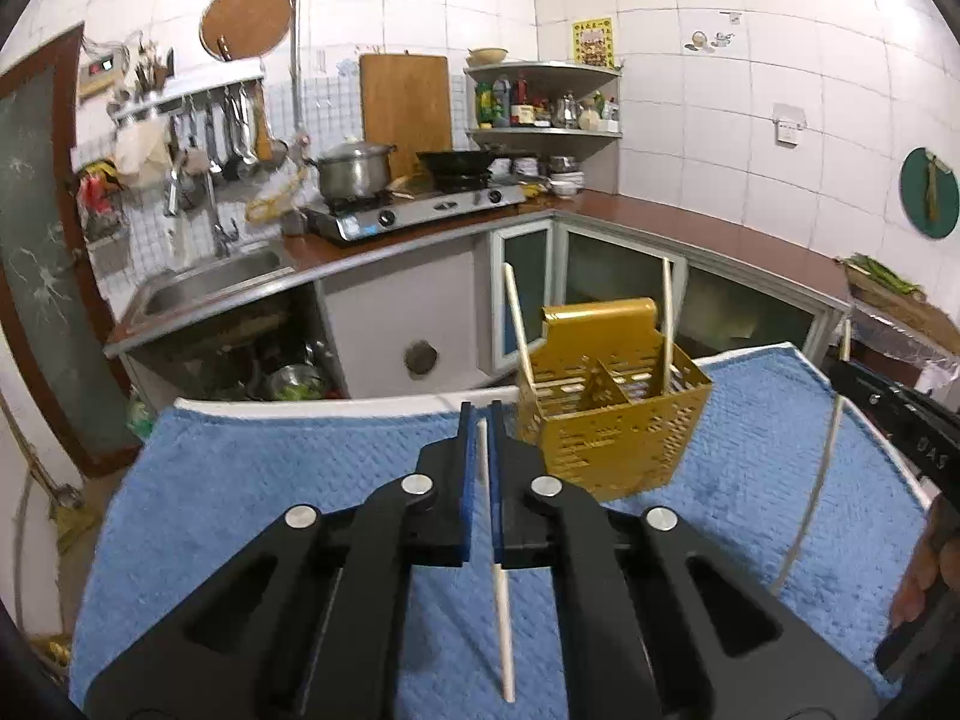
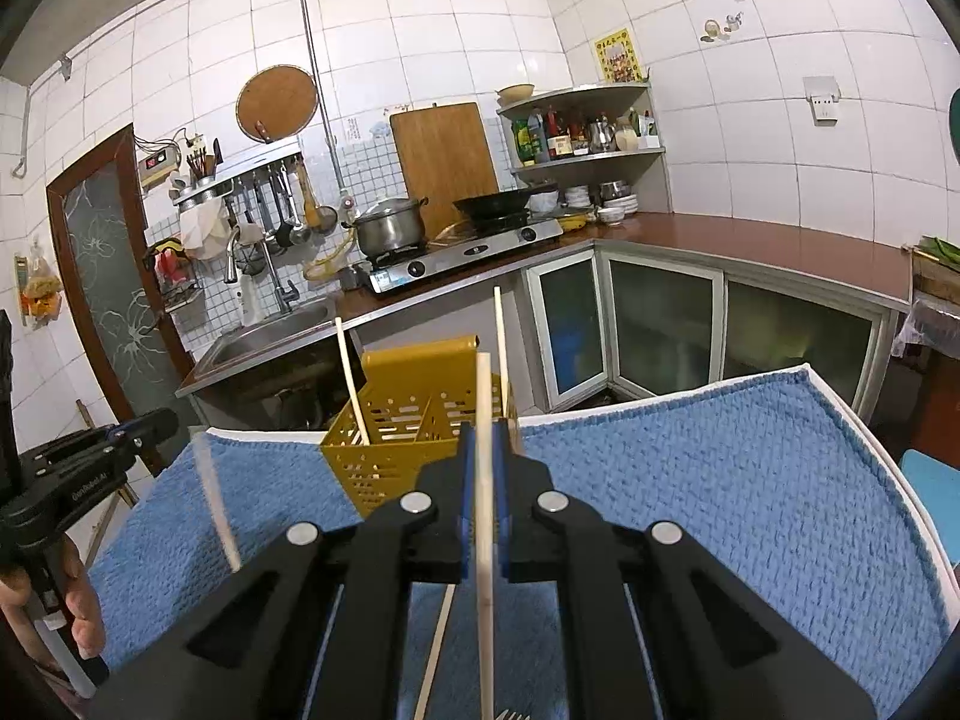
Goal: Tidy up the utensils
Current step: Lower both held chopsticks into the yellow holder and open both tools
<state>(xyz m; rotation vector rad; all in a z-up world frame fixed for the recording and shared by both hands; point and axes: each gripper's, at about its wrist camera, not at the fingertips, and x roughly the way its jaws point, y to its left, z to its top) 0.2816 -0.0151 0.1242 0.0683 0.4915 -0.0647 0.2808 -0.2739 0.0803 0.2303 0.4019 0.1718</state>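
Each tool is clamping one chopstick: left tool, right tool. The yellow caddy is sitting ahead on the blue-toweled worktop. Held off-centre, either stick could be swivelling and missing a compartment.

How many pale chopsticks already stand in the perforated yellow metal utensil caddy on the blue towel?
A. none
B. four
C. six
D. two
D: two pale chopsticks, one leaning at the left and one at the right, stand in the perforated yellow metal utensil caddy; each pair of tongs holds another.
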